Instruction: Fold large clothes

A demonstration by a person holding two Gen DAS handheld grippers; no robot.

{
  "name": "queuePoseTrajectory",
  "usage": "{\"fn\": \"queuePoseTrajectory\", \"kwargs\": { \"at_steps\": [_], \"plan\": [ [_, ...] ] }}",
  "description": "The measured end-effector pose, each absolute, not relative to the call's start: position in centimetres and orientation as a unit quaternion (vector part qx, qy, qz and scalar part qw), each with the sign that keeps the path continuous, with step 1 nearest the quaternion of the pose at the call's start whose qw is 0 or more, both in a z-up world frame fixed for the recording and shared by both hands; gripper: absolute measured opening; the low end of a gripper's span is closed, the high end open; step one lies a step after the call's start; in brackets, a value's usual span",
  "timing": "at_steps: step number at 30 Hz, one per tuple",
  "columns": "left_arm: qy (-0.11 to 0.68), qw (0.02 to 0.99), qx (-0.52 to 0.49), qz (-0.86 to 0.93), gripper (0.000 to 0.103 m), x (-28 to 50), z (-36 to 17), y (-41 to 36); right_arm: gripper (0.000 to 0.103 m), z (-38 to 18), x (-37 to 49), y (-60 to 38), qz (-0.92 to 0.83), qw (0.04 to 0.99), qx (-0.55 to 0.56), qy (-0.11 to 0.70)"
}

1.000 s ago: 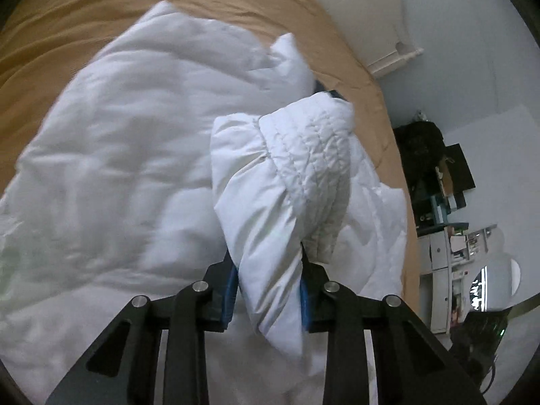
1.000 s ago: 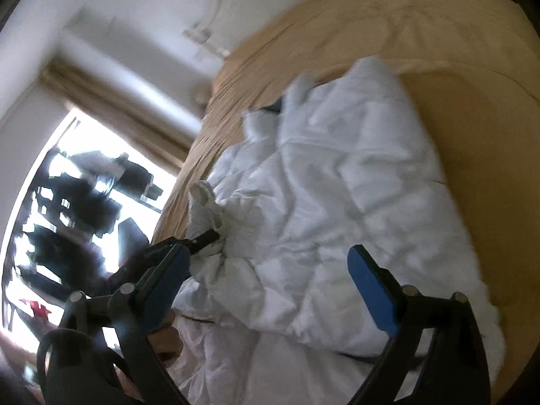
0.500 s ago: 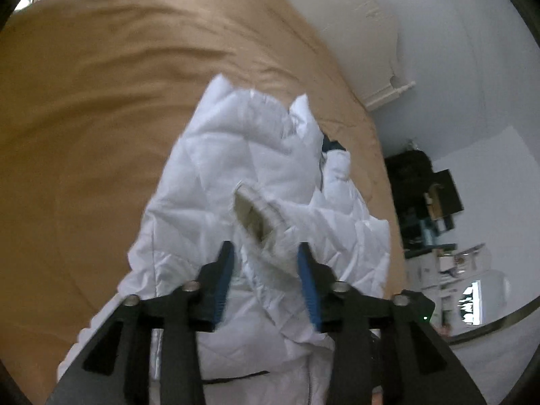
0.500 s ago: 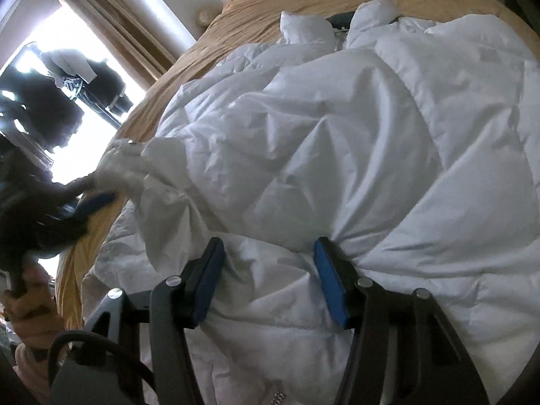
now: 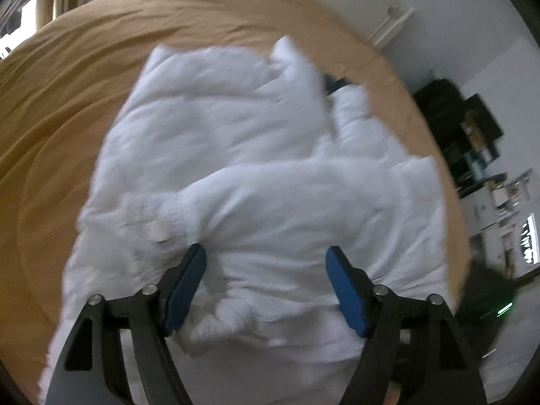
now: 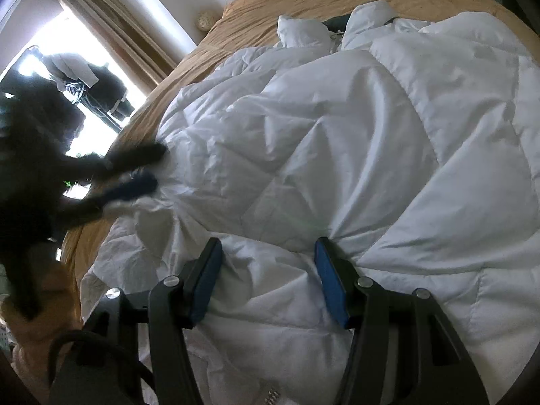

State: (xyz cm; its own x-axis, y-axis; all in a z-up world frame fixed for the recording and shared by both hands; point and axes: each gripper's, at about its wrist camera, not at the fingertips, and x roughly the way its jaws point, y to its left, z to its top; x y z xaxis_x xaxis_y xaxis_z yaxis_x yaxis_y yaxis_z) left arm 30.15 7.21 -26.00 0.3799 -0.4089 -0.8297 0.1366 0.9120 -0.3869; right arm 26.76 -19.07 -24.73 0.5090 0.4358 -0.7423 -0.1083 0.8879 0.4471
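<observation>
A large white quilted puffer jacket [image 5: 256, 155] lies spread on a tan bedspread [image 5: 67, 77]. One sleeve with an elastic cuff [image 5: 155, 222] lies folded across its body. My left gripper [image 5: 266, 256] is open just above the jacket, holding nothing. In the right wrist view the jacket [image 6: 337, 128] fills the frame. My right gripper [image 6: 268, 246] presses into a bunched fold of jacket fabric with its jaws partly closed around it. The left gripper [image 6: 148, 165] shows blurred at the jacket's left edge.
The tan bed [image 6: 303, 3] extends beyond the jacket. A window with curtains [image 6: 111, 30] is at the left. Dark shelves and white furniture [image 5: 479, 155] stand past the bed's right side. The jacket's dark collar lining [image 5: 334, 84] shows at the far end.
My left gripper let go of the sleeve and opened wide; the sleeve now lies across the jacket. My right gripper came down and stays pinched on a jacket fold.
</observation>
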Motion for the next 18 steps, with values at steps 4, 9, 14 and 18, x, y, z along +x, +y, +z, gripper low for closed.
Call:
{"fn": "queuePoseTrajectory", "kwargs": {
  "at_steps": [4, 9, 14, 18],
  "plan": [
    [0.531, 0.823, -0.111, -0.169, 0.058, 29.8, -27.2, 9.1, 0.058, -23.1, 25.5, -19.5, 0.172, 0.849, 0.173, 0.469],
    [0.526, 0.838, -0.053, -0.139, 0.059, 29.2, -27.0, 8.6, 0.058, -22.9, 21.9, -18.8, 0.168, 0.858, 0.093, 0.477],
    [0.518, 0.847, -0.030, -0.117, 0.071, 28.8, -27.4, 9.5, 0.058, -23.5, 20.7, -19.9, 0.159, 0.855, 0.072, 0.488],
    [0.516, 0.848, -0.031, -0.112, 0.071, 28.8, -27.5, 9.9, 0.059, -20.4, 21.4, -21.8, 0.133, 0.874, 0.082, 0.460]
  ]
}}
